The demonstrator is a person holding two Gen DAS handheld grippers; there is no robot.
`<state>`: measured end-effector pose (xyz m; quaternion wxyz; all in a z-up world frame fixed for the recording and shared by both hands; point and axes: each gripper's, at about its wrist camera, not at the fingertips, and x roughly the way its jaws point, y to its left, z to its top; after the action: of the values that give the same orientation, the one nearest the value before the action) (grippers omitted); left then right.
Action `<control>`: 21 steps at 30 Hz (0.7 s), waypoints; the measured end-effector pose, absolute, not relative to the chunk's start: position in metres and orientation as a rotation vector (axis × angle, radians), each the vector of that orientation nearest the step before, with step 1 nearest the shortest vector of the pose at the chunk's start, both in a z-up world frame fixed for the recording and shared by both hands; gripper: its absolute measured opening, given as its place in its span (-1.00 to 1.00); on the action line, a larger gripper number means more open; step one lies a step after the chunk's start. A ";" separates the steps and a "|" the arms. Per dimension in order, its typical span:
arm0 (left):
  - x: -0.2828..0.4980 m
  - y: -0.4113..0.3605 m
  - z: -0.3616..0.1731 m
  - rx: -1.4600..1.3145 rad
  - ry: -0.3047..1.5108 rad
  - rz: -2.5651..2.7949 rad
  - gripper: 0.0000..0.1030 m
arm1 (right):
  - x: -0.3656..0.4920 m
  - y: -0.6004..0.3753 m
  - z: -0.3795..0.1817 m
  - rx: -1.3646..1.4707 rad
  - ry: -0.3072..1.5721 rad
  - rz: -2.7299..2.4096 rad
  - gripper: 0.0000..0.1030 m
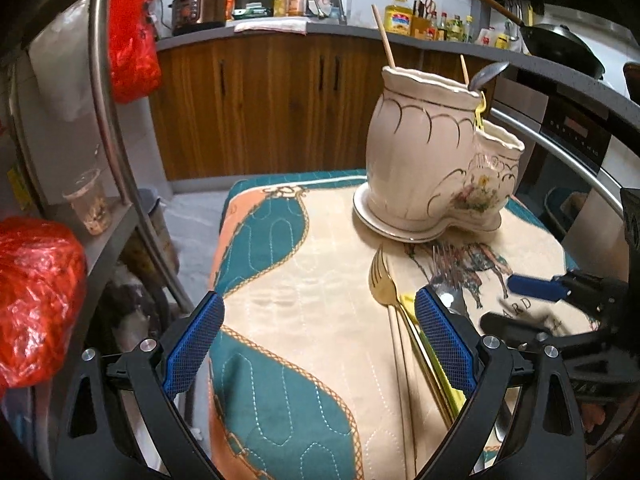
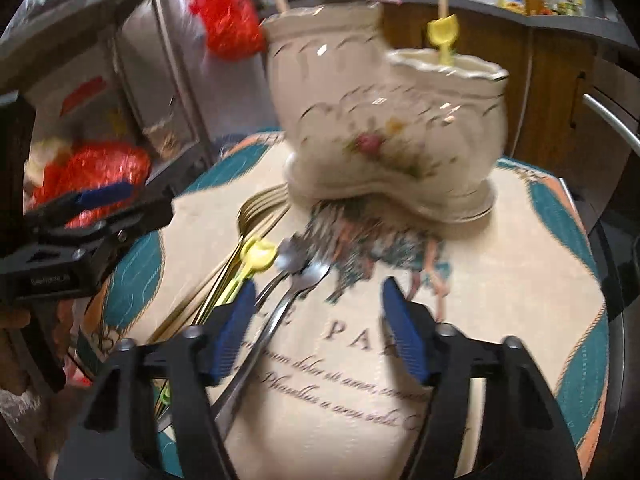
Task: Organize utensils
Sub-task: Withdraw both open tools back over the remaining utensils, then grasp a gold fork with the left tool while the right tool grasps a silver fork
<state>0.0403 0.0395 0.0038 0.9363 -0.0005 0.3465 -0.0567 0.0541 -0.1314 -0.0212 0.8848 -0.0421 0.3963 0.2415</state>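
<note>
- Quilted cloth (image 1: 320, 320) covers the tabletop – cream centre w/ printed script, teal + salmon border, stitched. Soft, a little grippy; thin utensils lie nearly flush on it, so pads likely press into fabric to get under.
- Ceramic holder (image 1: 424, 152) – boot-shaped, cream glaze, gold scallop lines, floral print, two compartments (tall back, low front), on a matching saucer (image 1: 384, 228) at far side of cloth. Judged heavy, brittle, slick; best left alone, just drop items in.
- Already in holder: two wooden chopsticks (image 1: 383, 36) + a steel spoon in tall part; yellow plastic spoon (image 2: 442, 32) at low front part.
- Left gripper (image 1: 316, 340) – empty, jaws spread wide, low over near cloth; its right pad sits just beside the loose pile.
- Right gripper (image 2: 316, 332) – also empty, jaws apart, over cloth in front of holder. View motion-blurred.
- Loose pile, near side of holder, handles toward the person: gold fork (image 1: 382, 280), steel fork (image 1: 448, 264) (tines blurred), steel spoons (image 2: 304, 268), yellow plastic spoon (image 2: 260, 258), pale chopstick (image 1: 396, 340).
- Handling, my guess: metal pcs stiff, light, slippery – pinch mid-handle across narrow width. Plastic spoon very light, may flex. Chopstick round, rolls; squeeze square-on. Pieces overlap – exact count unclear.
</note>
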 end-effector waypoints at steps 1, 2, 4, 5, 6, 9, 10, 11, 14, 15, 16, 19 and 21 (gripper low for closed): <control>0.041 0.039 0.003 -0.001 0.712 -0.118 0.85 | 0.054 -0.129 -0.022 -0.093 0.828 0.505 -0.05; 0.041 0.039 0.002 -0.003 0.714 -0.120 0.85 | 0.053 -0.125 -0.023 -0.105 0.832 0.508 -0.10; 0.043 0.040 0.002 -0.010 0.718 -0.125 0.85 | 0.052 -0.118 -0.025 -0.136 0.840 0.508 -0.29; 0.043 0.040 0.001 -0.014 0.721 -0.128 0.85 | 0.052 -0.115 -0.027 -0.149 0.842 0.503 -0.33; 0.044 0.040 0.001 -0.017 0.722 -0.128 0.85 | 0.053 -0.113 -0.028 -0.162 0.846 0.498 -0.40; 0.044 0.038 0.001 -0.020 0.727 -0.134 0.85 | 0.056 -0.109 -0.032 -0.167 0.866 0.495 -0.48; 0.044 0.037 0.001 -0.019 0.727 -0.136 0.85 | 0.056 -0.107 -0.033 -0.174 0.867 0.492 -0.50; 0.044 0.036 0.001 -0.016 0.726 -0.137 0.85 | 0.056 -0.104 -0.033 -0.181 0.866 0.488 -0.51; 0.044 0.034 0.000 -0.012 0.728 -0.141 0.85 | 0.057 -0.099 -0.035 -0.197 0.860 0.470 -0.55; 0.044 0.034 -0.001 -0.010 0.729 -0.140 0.85 | 0.059 -0.098 -0.035 -0.191 0.861 0.468 -0.59; 0.044 0.033 -0.001 -0.009 0.732 -0.141 0.85 | 0.060 -0.098 -0.035 -0.179 0.864 0.470 -0.69; 0.043 0.030 -0.001 -0.003 0.735 -0.149 0.85 | 0.062 -0.104 -0.035 -0.153 0.865 0.475 -0.78; 0.044 0.028 -0.002 0.003 0.740 -0.158 0.85 | 0.064 -0.110 -0.033 -0.126 0.866 0.469 -0.85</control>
<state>0.0436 0.0280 -0.0020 0.9293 0.0014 0.3611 -0.0773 0.0637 -0.1104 -0.0332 0.8793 -0.0607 0.4154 0.2250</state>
